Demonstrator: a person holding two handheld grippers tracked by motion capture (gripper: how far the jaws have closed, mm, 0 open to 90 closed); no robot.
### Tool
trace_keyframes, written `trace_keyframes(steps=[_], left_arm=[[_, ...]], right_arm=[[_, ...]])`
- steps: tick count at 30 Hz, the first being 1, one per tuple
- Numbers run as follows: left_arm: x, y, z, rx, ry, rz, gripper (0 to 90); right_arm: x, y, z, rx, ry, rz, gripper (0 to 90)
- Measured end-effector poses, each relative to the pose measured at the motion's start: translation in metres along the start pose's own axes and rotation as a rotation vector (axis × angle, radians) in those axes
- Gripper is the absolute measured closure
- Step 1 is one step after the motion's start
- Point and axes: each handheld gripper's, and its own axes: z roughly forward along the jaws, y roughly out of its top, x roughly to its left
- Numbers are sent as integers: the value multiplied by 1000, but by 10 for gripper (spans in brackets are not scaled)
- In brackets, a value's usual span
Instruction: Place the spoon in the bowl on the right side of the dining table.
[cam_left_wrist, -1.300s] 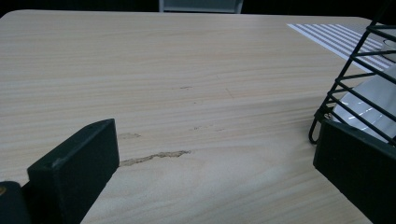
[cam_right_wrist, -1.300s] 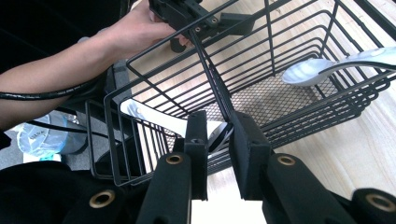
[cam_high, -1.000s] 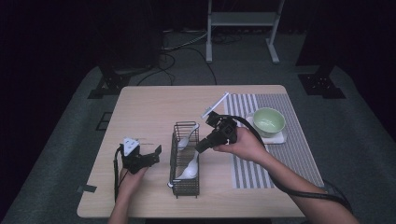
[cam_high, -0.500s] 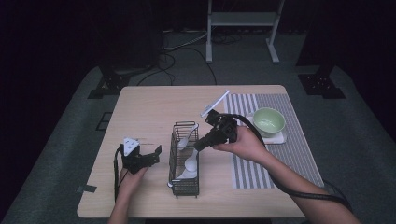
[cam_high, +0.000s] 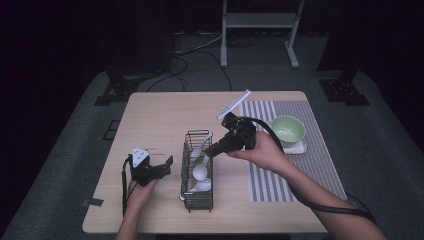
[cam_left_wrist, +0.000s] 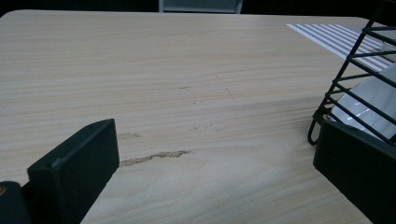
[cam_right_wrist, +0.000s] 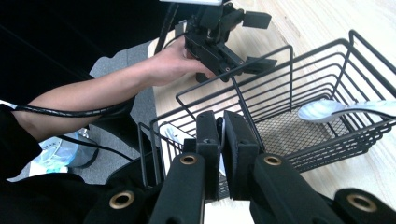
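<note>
A black wire basket (cam_high: 186, 165) stands mid-table with white spoons in it. My right gripper (cam_high: 211, 152) reaches into its top from the right, shut on the thin handle of one white spoon (cam_high: 200, 172), whose bowl hangs inside the basket. In the right gripper view the jaws (cam_right_wrist: 221, 122) pinch a white sliver of that handle (cam_right_wrist: 221, 140) above the basket rim (cam_right_wrist: 261, 60). Another spoon (cam_right_wrist: 327, 109) lies on the mesh floor. My left gripper (cam_high: 166, 167) rests on the table just left of the basket, open and holding nothing (cam_left_wrist: 217, 135). It is also seen beyond the basket (cam_right_wrist: 254, 39).
A pale green bowl (cam_high: 288, 130) sits on a white square dish on the striped mat (cam_high: 310, 160) at the right. The wooden table (cam_high: 160, 120) is bare at the left and back. The basket's corner (cam_left_wrist: 355, 70) stands close to the left gripper's right jaw.
The right gripper has risen slightly with the spoon, whose bowl now hangs a little higher in the basket. The left hand has stayed put.
</note>
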Motion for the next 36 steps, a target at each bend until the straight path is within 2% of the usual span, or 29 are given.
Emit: trace_keyframes(steps=[14,17,20,36], left_arm=[[0,0,0,-4,-1,-1,0],[0,0,0,-2,-2,-1,0],[0,0,0,-1,-2,-1,0],[0,0,0,2,-2,0,0]], right_arm=[[10,7,-20,-50,31,-3,852],[9,8,-26,-73,63,10,852],[10,8,-29,-81,73,13,853],[18,14,-53,-123,64,-2,853]])
